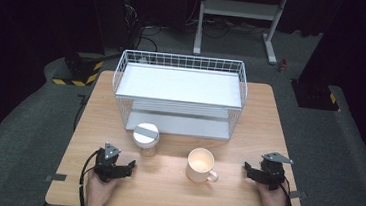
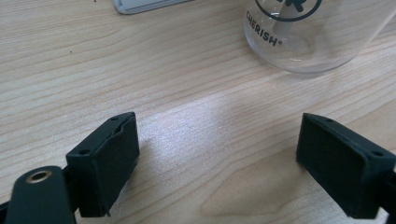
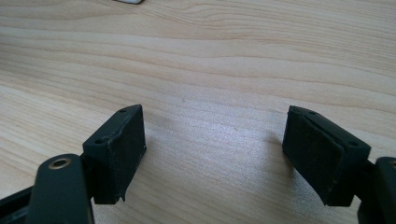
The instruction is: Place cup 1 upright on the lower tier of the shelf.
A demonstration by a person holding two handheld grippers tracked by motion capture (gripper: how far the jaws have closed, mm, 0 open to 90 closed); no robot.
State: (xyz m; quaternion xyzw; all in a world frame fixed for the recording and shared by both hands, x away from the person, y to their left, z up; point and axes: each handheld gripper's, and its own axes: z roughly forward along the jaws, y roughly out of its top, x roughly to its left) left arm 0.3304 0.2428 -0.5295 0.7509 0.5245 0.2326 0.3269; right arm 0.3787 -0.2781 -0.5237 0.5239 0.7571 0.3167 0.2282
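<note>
The clear glass jar [image 1: 145,140] with its grey-topped lid, near the left front of the wire rack [image 1: 179,93], looks rigid, slick and breakable, so grip its sides squarely with your left gripper [image 1: 126,167], jaws wide and empty like your right gripper [image 1: 249,170], beyond the mug [image 1: 200,165].

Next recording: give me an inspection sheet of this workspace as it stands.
Surface: wooden table, bare wood in front of both grippers.
Job's things: clear glass jar with a grey-banded lid, upright near the left gripper; cream mug upright, handle toward the right gripper.
Clutter: nothing seen.
Storage: white wire rack with two shelves at the table's far side, nothing on the shelves.
Grippers: left gripper and right gripper both open, holding nothing, low over the near edge.
Cables: a black cable trails from the left gripper; more lie on the floor behind the table.
Surroundings: grey floor, white stand behind, dark background.
</note>
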